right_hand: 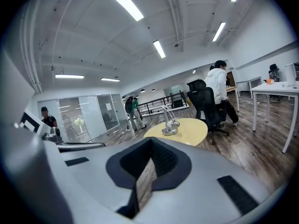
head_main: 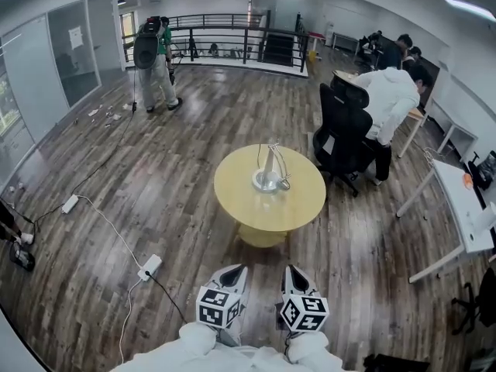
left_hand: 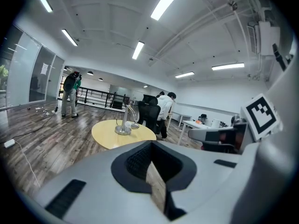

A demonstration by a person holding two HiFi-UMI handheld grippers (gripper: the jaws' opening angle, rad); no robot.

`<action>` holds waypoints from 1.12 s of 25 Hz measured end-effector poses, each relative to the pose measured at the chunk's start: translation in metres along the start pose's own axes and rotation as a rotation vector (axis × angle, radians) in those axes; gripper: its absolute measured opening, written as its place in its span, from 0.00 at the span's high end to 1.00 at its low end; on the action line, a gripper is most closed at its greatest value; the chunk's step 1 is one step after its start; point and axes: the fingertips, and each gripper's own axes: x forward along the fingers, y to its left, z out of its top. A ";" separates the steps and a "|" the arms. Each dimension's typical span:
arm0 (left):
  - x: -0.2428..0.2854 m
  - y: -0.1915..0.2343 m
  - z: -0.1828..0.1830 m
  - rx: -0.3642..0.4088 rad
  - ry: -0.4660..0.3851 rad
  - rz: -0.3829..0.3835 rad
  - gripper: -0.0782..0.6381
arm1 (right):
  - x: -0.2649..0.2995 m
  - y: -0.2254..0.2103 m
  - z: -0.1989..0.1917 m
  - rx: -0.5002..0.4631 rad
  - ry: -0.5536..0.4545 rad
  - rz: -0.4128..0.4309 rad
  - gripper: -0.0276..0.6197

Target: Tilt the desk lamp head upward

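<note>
The desk lamp [head_main: 269,169] stands near the middle of a round yellow surface [head_main: 304,208]. It has a shiny round base, a slim upright stem and a thin wire loop arching beside the stem. Its head appears to hang low, close to the base on the right, though at this range it is too small to be sure of the tilt.

Both tongs are held side by side at the bottom of the head view. They are well apart from the surface, with wooden floor [head_main: 178,177] between. The left tongs [head_main: 235,270] are closed, pads pressed together and gripping nothing (the left gripper view shows only a thin seam where they meet). The right tongs [head_main: 292,270] are likewise closed and empty. Each carries its marker cube, and white sleeves [head_main: 198,341] show behind them. Both point towards the lamp, which sits ahead and slightly off centre in each gripper view.

A black office chair [head_main: 341,130] stands just beside the far right rim of the surface. Behind it a person in a white top [head_main: 390,91] leans over a desk. At the far left a person with a backpack [head_main: 155,56] stands near a black railing [head_main: 225,33]. A white power strip [head_main: 149,266] lies on the floor to the left of the tongs, with cable trailing from it. A white desk [head_main: 457,200] runs along the right edge.
</note>
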 end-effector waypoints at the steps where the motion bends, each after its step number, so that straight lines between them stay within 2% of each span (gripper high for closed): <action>1: 0.005 0.006 0.003 0.001 0.001 -0.003 0.89 | 0.008 0.000 0.001 0.000 0.002 -0.004 0.94; 16: 0.083 0.091 0.040 0.008 0.028 -0.041 0.89 | 0.120 -0.010 0.029 0.034 -0.002 -0.058 0.94; 22: 0.110 0.106 0.053 0.010 0.036 -0.060 0.89 | 0.145 -0.019 0.041 0.035 -0.002 -0.078 0.94; 28: 0.139 0.116 0.050 0.010 0.062 -0.081 0.89 | 0.171 -0.039 0.043 0.049 0.004 -0.107 0.94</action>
